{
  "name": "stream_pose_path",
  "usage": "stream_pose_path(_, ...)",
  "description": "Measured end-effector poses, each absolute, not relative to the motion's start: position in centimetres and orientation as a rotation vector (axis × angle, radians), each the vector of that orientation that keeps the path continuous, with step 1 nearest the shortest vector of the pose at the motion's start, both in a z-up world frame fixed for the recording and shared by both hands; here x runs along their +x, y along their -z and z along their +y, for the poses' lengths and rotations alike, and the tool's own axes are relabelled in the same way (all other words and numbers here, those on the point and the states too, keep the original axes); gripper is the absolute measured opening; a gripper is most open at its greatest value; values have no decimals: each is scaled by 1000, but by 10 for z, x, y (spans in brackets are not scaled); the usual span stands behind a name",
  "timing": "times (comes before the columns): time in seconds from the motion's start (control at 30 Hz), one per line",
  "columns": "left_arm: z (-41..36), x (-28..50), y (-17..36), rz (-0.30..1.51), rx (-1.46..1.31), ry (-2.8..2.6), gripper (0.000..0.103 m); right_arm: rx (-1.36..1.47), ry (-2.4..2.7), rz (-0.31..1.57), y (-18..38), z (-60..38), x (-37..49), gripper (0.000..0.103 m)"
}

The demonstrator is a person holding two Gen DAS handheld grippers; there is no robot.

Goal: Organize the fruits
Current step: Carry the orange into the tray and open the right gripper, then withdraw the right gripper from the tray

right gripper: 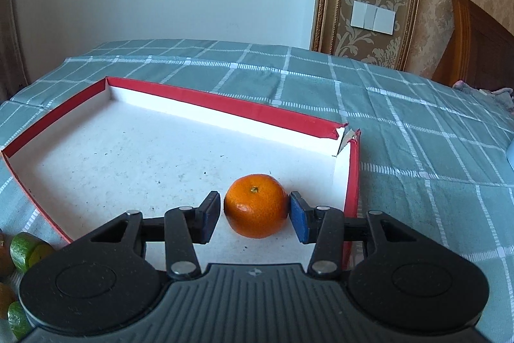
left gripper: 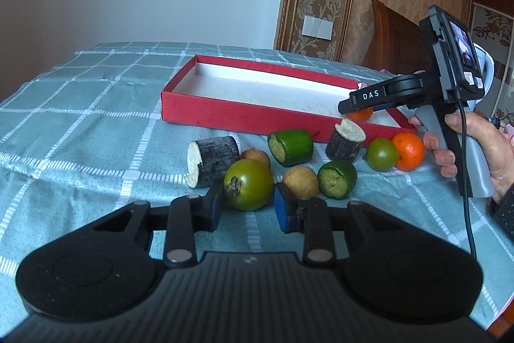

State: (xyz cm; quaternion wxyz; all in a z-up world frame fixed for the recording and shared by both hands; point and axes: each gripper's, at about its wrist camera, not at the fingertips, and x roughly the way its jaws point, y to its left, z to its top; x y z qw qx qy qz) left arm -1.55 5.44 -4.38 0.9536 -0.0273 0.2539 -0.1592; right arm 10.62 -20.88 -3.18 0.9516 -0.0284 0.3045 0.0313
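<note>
A shallow red box with a white floor lies on the checked cloth. In the right wrist view my right gripper is over the box's near right corner, its jaws open around an orange mandarin that rests on the box floor; a small gap shows at the left pad. In the left wrist view my left gripper is open around a large green tomato on the cloth, pads not touching it. The right gripper shows there over the box.
In front of the box lie two dark sugarcane pieces, two green cut pieces, two brown longans, a small green tomato and a second mandarin. A wooden headboard stands behind.
</note>
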Motion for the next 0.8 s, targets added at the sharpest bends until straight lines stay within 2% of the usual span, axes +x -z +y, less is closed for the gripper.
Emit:
stream_pose_path(0.07, 55, -15, 44, 516, -54, 323, 30, -63, -59, 592, 29, -209, 102, 68)
stream_pose_path(0.1, 55, -15, 44, 516, -53, 323, 30, -63, -54, 577, 28, -209, 99, 70)
stream_pose_path(0.47, 56, -15, 45, 516, -49, 321, 30, -29, -12, 449, 11, -226, 31, 71)
stream_pose_path(0.53, 56, -15, 45, 515, -48, 320, 30, -13, -16, 445, 11, -232, 15, 74)
stream_pose_path(0.8, 55, -15, 44, 515, -47, 316, 30, -5, -73, 494, 27, -238, -38, 75)
